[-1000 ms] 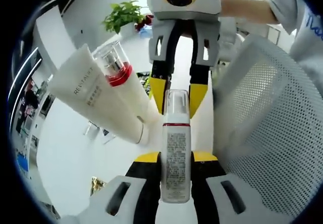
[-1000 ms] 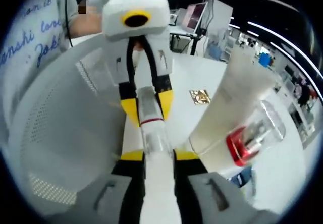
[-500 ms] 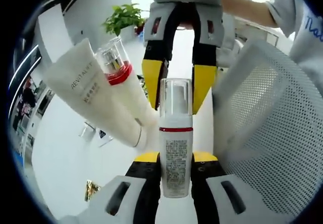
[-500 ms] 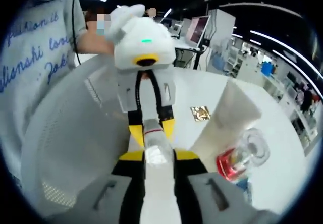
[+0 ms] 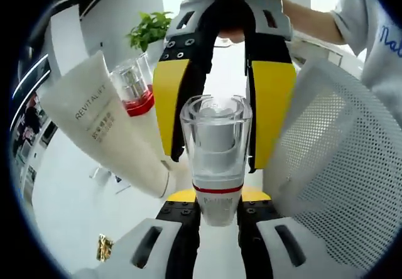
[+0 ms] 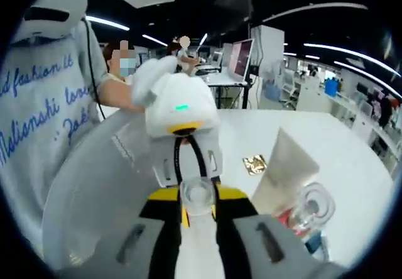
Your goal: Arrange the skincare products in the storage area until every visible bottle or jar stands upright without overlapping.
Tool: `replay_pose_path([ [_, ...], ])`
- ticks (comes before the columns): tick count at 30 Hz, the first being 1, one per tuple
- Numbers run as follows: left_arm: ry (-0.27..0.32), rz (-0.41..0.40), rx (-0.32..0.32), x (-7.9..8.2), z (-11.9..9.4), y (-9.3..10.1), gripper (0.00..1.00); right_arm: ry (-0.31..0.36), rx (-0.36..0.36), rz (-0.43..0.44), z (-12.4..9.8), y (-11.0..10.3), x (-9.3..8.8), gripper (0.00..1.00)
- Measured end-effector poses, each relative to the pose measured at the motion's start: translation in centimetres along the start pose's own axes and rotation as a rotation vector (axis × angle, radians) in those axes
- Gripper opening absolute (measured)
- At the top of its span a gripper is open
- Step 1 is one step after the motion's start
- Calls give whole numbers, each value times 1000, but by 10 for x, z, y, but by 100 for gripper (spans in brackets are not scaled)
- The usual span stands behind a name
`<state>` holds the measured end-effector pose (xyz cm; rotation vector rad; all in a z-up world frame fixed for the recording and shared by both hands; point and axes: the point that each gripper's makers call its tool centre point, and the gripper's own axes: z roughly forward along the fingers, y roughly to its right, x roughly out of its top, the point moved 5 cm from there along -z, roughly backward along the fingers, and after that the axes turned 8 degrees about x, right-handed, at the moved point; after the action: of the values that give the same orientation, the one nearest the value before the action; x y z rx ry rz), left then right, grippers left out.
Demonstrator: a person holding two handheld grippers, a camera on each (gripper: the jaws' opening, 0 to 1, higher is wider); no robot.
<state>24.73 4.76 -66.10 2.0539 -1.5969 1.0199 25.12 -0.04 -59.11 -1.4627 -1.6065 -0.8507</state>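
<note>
Pump bottle (image 5: pixel 216 156) with clear cap and red band, clamped at its base by the left hand-held gripper (image 5: pixel 216 207) in the left gripper view; right hand-held gripper (image 5: pixel 221 112) just beyond, yellow jaws flanking the cap. To the left, a white tube (image 5: pixel 103 125) and red-collared bottle (image 5: pixel 134 89); to the right, a white mesh basket (image 5: pixel 339 166).

In the right gripper view, same pump bottle (image 6: pixel 198 197) pinched between the right hand-held gripper (image 6: pixel 198 205) jaws, left hand-held gripper (image 6: pixel 182 159) holding its far end. White tube (image 6: pixel 284 173) and red-collared bottle (image 6: pixel 311 211) to the right on the white table (image 6: pixel 352 159).
</note>
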Motion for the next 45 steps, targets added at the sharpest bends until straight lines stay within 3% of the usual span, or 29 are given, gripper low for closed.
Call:
replay_pose_path([
  [5,12,-10,-4,1,4,-1,18,4,-25,7,2,2,1,19],
  [12,0,11,-2,-1,8,-1,19,-30,-44,24,5,4,-2,18],
  [27,-2,-36,24,-5,4,-8,24,-106,-65,31,13,15,-14,18],
  [32,-4,-74,68,-6,5,-16,24,-114,-65,47,15,17,-19,18],
  [45,9,-79,57,-5,8,-15,19,-106,-69,75,17,23,-22,19],
])
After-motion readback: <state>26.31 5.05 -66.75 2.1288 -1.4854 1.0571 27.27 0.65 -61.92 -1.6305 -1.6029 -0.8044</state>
